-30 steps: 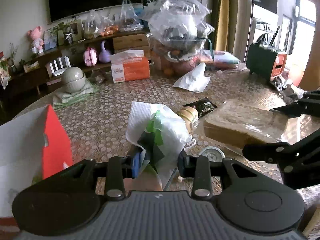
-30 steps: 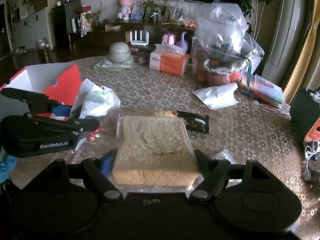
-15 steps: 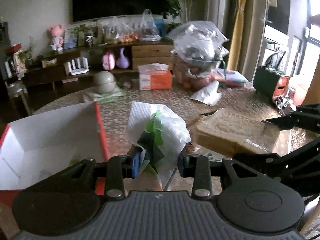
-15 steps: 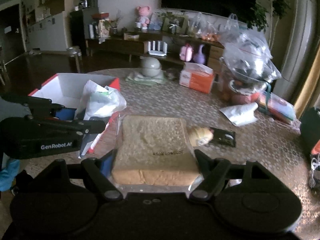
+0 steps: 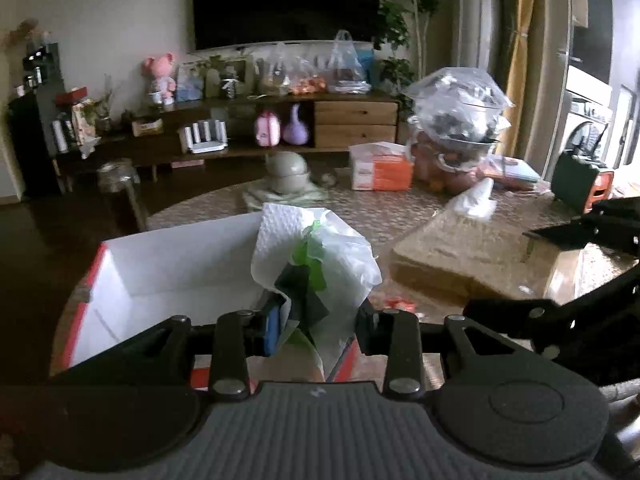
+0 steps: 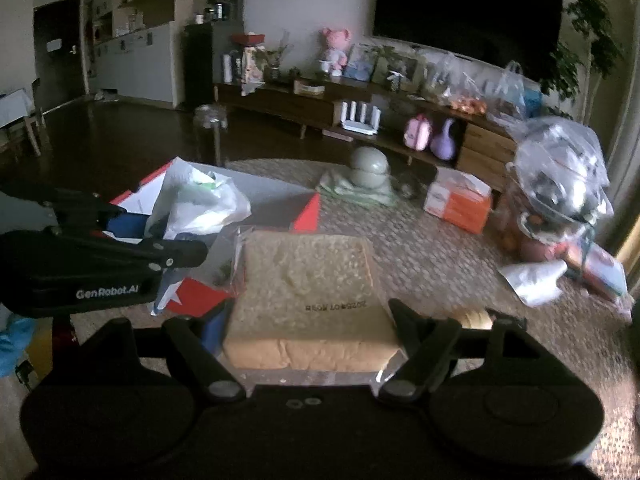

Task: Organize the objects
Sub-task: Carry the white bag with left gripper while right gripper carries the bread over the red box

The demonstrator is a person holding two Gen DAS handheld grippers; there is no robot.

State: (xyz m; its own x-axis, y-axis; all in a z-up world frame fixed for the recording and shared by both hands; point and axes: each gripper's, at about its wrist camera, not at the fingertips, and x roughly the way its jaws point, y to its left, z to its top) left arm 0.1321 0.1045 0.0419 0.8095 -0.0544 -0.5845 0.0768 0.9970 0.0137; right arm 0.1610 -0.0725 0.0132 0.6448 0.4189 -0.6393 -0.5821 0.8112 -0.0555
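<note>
The task looked about midway: the round table with its honeycomb-patterned cover (image 6: 432,248) still carried an orange tissue box (image 6: 460,202), a crumpled clear bag over a bowl (image 6: 560,180) and a loose white wrapper (image 6: 534,278), none yet sorted. The open red-and-white cardboard box (image 5: 168,268) stood at the table's left edge, apparently the collecting place. The right gripper (image 6: 310,320) held the bagged tan sliced loaf (image 6: 308,280), jaws clamped on its sides, just beside the box. The left gripper (image 5: 316,320) pinched the white paper-and-plastic wad with green scraps (image 5: 316,256) over the box's near wall. Compared with a second before, the box filled far more of the left view, and both loads had travelled toward it.
</note>
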